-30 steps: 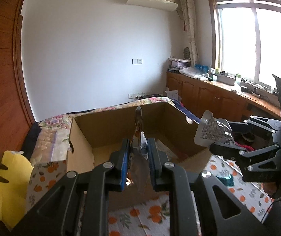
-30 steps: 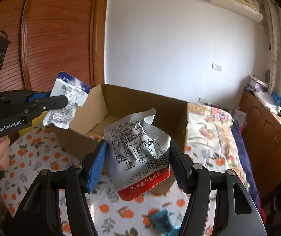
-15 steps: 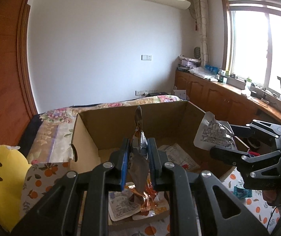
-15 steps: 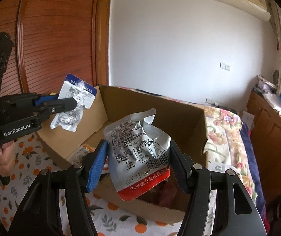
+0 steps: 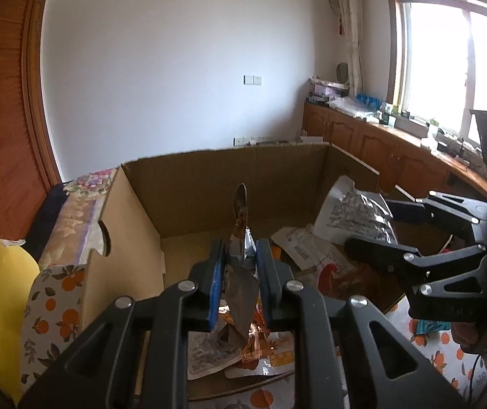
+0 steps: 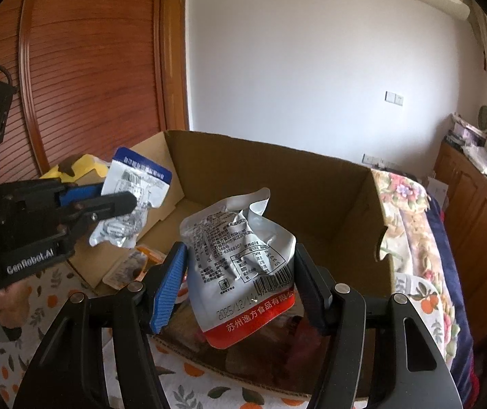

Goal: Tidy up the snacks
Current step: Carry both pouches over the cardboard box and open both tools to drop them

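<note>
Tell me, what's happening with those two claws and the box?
Left gripper shut on blue-topped packet. Right gripper shut on red-edged pouch. Both over cardboard box. Nothing blocking.

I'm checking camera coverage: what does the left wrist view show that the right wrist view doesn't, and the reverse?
Only the left wrist view: the window and the packets lying on the box floor under the left gripper.
Only the right wrist view: the printed back and red bottom edge of the right gripper's silver pouch, and the blue top of the left gripper's packet.
Both: the open box and both grippers shut on their packs above it.
</note>
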{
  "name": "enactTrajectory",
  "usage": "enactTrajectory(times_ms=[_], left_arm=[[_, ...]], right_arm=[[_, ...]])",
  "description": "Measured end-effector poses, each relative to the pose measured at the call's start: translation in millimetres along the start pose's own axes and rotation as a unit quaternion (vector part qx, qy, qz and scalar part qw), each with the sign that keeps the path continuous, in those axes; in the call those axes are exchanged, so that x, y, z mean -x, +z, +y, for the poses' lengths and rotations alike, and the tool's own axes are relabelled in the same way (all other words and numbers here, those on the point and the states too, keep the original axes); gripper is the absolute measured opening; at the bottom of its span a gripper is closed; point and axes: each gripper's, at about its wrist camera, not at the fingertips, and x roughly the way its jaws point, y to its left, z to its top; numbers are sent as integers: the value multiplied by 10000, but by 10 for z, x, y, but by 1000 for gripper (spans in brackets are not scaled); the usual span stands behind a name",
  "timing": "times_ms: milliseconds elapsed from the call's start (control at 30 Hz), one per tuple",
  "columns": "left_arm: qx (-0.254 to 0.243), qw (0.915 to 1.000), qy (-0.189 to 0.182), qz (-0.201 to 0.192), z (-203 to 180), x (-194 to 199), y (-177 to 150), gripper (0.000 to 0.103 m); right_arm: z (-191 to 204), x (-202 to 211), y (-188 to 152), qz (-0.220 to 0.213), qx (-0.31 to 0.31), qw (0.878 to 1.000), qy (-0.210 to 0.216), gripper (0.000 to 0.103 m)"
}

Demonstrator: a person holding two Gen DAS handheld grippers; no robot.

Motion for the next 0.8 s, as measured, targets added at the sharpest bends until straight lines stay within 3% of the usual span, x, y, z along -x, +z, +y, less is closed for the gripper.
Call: enactTrajectory(times_ms=[800], left_arm=[[124, 9999, 39, 111, 24, -70, -84, 25]], right_arm=[[-94, -212, -19, 352, -279, 9985, 327, 70]])
